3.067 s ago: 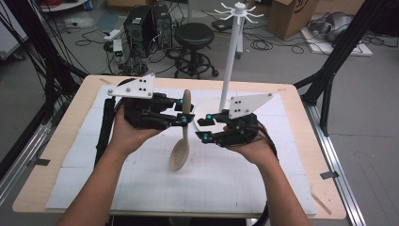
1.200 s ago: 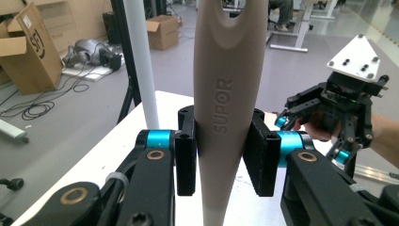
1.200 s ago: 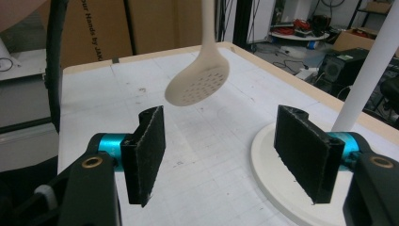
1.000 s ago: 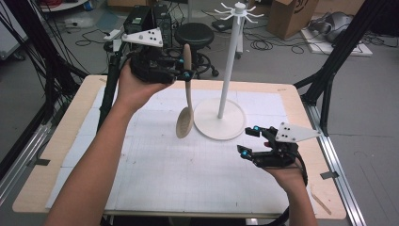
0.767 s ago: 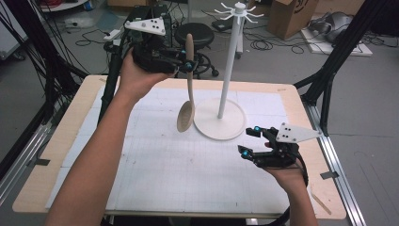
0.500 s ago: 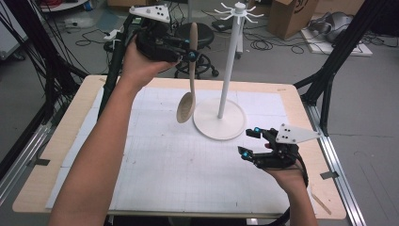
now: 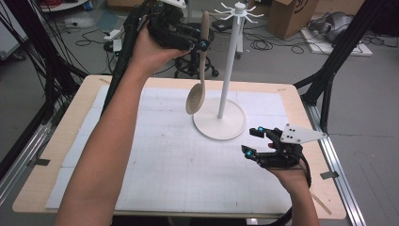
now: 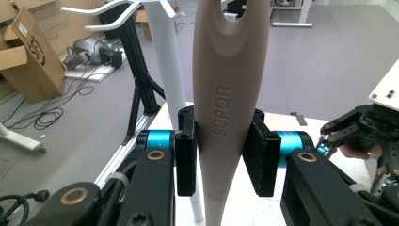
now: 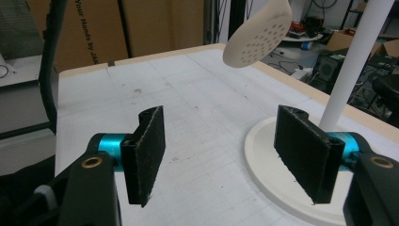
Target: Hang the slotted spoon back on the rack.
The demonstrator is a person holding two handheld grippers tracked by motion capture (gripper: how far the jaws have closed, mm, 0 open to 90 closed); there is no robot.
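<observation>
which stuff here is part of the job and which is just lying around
In the job:
- beige plastic slotted spoon, clamped in the left tool
- white hook stand with round base

Lying about:
- brown cardboard box on the floor
- black stool behind the table
- right tool, open, idle

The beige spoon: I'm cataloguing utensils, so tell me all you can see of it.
The spoon is a pale beige, matte, plastic-looking slotted ladle: a long handle with a hanging slot at its end and raised "SUPOR" lettering, and a round bowl pierced with small holes. It hangs nearly upright, bowl down, above the table beside the white rack without touching it. The left gripper pinches its handle between both black fingers.
</observation>
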